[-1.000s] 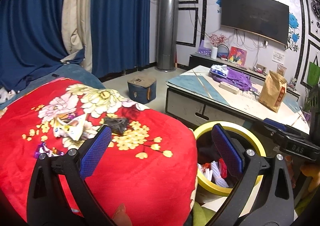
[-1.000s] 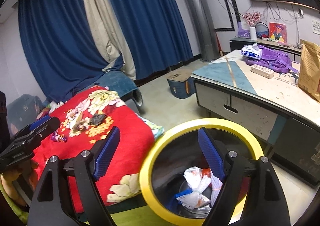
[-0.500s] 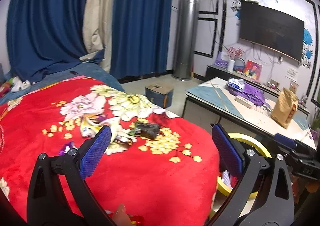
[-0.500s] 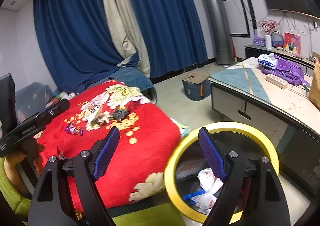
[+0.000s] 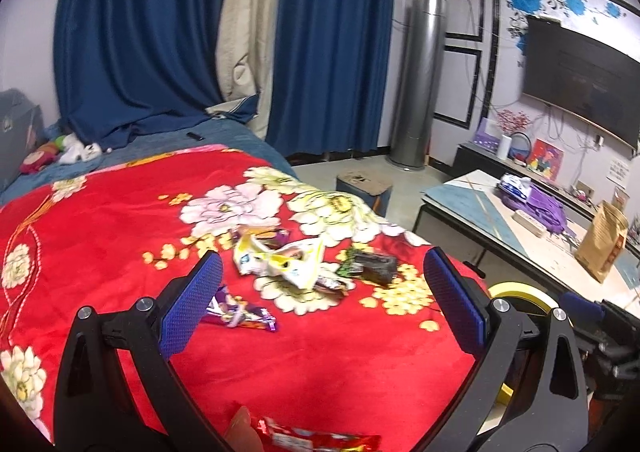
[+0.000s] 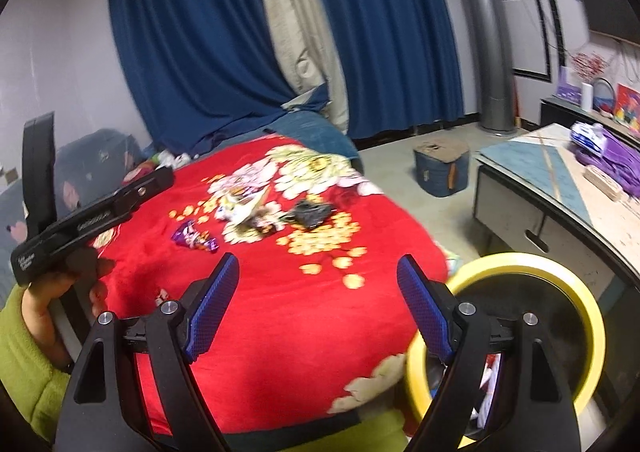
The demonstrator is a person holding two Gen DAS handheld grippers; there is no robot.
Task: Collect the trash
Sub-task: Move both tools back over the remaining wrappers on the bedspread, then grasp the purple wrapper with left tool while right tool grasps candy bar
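Since a second ago both views have swung away from the yellow-rimmed round trash bin [image 6: 532,264] toward the red flower-patterned blanket [image 5: 120,236] on the bed; the bin now sits at the right edge. On the blanket lie a crumpled white-and-yellow wrapper [image 5: 280,262], a dark crumpled wrapper [image 5: 374,266] just beside it, and a purple foil wrapper [image 5: 240,316] nearer. A red packet [image 5: 316,438] lies at the lower edge. The left hand-held gripper [image 5: 320,312] and the right hand-held gripper [image 6: 316,308] both stand wide apart, empty, tilted downward over the blanket.
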